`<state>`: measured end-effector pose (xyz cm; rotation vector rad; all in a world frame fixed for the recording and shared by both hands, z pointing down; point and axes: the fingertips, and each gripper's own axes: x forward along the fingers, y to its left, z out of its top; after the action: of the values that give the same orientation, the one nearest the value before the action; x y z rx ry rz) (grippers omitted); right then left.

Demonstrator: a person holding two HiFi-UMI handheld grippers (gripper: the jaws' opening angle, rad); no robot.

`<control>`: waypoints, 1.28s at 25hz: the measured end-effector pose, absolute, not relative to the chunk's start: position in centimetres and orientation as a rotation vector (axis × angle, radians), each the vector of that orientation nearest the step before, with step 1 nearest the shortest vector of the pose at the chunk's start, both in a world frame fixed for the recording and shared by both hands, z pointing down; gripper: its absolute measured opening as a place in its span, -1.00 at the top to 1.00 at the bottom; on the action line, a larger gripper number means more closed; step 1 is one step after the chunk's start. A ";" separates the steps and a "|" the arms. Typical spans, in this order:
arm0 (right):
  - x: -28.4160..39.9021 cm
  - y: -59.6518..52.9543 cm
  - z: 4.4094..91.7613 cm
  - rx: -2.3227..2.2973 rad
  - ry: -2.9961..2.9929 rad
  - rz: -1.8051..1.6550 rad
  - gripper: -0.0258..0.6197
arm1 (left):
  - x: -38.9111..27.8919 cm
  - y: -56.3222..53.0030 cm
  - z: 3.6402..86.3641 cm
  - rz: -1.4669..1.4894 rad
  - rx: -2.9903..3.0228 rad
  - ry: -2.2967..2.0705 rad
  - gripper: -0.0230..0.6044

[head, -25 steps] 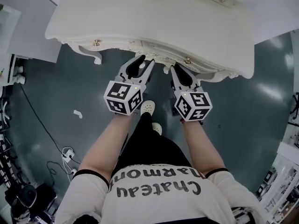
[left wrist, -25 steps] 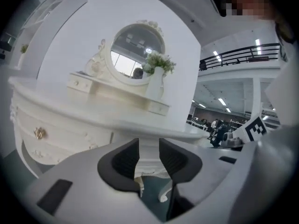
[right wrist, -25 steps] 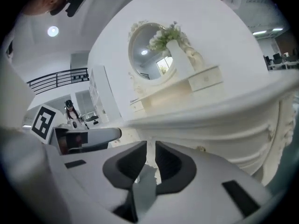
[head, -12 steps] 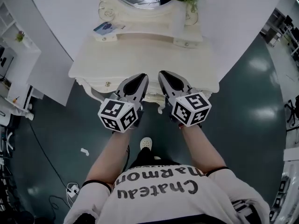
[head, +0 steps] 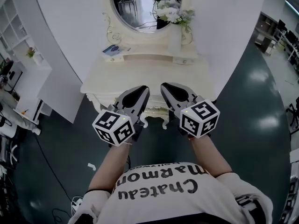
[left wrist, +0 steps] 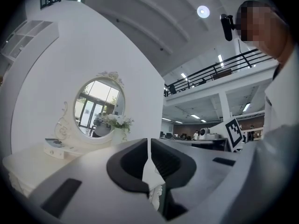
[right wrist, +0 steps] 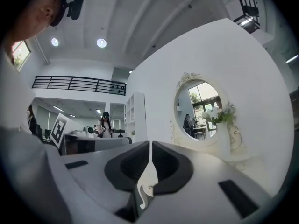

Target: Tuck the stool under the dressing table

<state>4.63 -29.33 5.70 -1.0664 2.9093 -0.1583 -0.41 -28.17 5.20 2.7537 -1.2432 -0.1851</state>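
The cream dressing table (head: pixel 140 73) stands against the curved white wall, with an oval mirror (head: pixel 140 8) above it. No stool shows in any view. Whether it sits under the table I cannot tell. My left gripper (head: pixel 144 88) and right gripper (head: pixel 164 85) hang side by side, level, in front of the table's carved front edge (head: pixel 154 111), touching nothing. The left gripper (left wrist: pixel 149 141) has just been closing and now stands shut with nothing between its jaws. The right gripper (right wrist: pixel 150 144) is shut and empty too.
A vase of white flowers (head: pixel 172 15) and a small book (head: pixel 112 49) sit on the table's raised back shelf. White shelving (head: pixel 18 41) stands at the left. A white scrap (head: pixel 91 166) and cables (head: pixel 79 202) lie on the dark green floor.
Both grippers have risen from low by the table's front edge to chest height. The left jaws went from open to shut. The view has tilted up, bringing the mirror in.
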 end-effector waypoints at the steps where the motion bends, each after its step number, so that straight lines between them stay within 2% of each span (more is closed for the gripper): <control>1: 4.6 -29.1 5.4 -1.079 2.902 -0.161 0.80 | -0.4 -27.7 4.9 -0.176 2.765 -1.233 0.79; 10: 2.7 -25.9 3.6 -1.196 2.856 -0.169 0.80 | -2.8 -24.5 3.0 -0.126 2.813 -1.167 0.79; 32: -1.1 -17.7 5.2 -1.392 2.809 -0.229 0.80 | -8.7 -16.5 3.3 -0.180 2.840 -1.098 0.79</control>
<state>-1.08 -17.73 5.25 -1.3924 2.8085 -0.2293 -8.69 -16.53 3.28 2.8397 -1.0985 -0.1801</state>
